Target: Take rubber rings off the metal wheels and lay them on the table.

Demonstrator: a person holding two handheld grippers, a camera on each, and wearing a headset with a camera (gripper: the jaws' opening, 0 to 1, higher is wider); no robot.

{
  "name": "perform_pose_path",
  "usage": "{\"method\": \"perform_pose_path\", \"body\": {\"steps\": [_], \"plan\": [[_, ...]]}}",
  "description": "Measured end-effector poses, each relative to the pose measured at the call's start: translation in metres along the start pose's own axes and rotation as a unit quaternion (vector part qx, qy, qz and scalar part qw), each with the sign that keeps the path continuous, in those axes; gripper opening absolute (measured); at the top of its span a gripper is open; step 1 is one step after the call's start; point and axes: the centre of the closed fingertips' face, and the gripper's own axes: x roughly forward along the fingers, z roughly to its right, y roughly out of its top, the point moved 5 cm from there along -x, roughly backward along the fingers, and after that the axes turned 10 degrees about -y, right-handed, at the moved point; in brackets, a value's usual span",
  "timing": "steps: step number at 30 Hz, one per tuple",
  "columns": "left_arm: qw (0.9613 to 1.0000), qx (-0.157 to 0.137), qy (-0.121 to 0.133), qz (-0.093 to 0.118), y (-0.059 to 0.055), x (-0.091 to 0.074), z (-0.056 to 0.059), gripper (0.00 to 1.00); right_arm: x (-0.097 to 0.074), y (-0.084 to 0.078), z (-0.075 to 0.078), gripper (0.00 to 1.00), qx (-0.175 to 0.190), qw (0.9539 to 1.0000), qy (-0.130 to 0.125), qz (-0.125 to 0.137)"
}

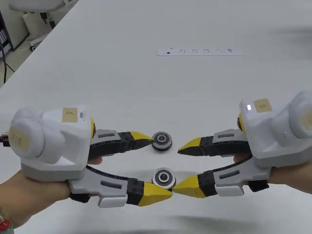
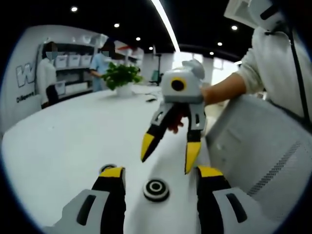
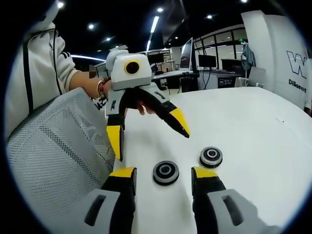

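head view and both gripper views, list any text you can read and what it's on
"W", with "Dilig" beneath it, rest unclear: on the wall, seen in both gripper views.
yellow stickers: handwriting, too blurred to read.
white strip on the table: marks too small to read.

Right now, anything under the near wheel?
The near wheel lies flat on the white table; nothing shows between them. The spot directly beneath it is covered by the wheel itself.
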Motion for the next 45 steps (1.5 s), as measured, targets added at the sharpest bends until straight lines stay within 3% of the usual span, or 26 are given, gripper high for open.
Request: {"method": "perform_pose_path", "body": {"steps": [10, 18, 21, 28, 35, 45], "plan": [[0.9999, -0.005, 0.008, 0.009, -0.004, 0.002, -0.007, 0.44, 0.007, -0.012, 0.003, 0.32, 0.012, 0.9999, -0.001, -0.007], [0.9999, -0.006, 0.013, 0.005, -0.011, 0.005, -0.008, 0.33, 0.013, -0.016, 0.002, 0.24, 0.019, 0.9998, -0.009, -0.002], [0.9999, -0.005, 0.011, -0.010, -0.017, 0.009, -0.007, 0.31, 0.017, -0.021, 0.004, 0.23, 0.007, 0.9995, -0.027, -0.017], [0.9997, -0.003, 0.008, -0.023, -0.026, 0.014, -0.004, 0.26, 0.020, -0.024, -0.001, 0.20, -0.005, 0.9995, -0.020, -0.025], [0.9984, 0.008, 0.018, -0.053, -0.034, 0.017, -0.005, 0.20, 0.021, -0.024, -0.001, 0.20, -0.001, 0.9995, -0.022, -0.023], [0.9978, 0.017, 0.025, -0.058, -0.035, 0.017, -0.008, 0.17, 0.022, -0.025, 0.000, 0.19, 0.003, 0.9994, -0.026, -0.024]]}}
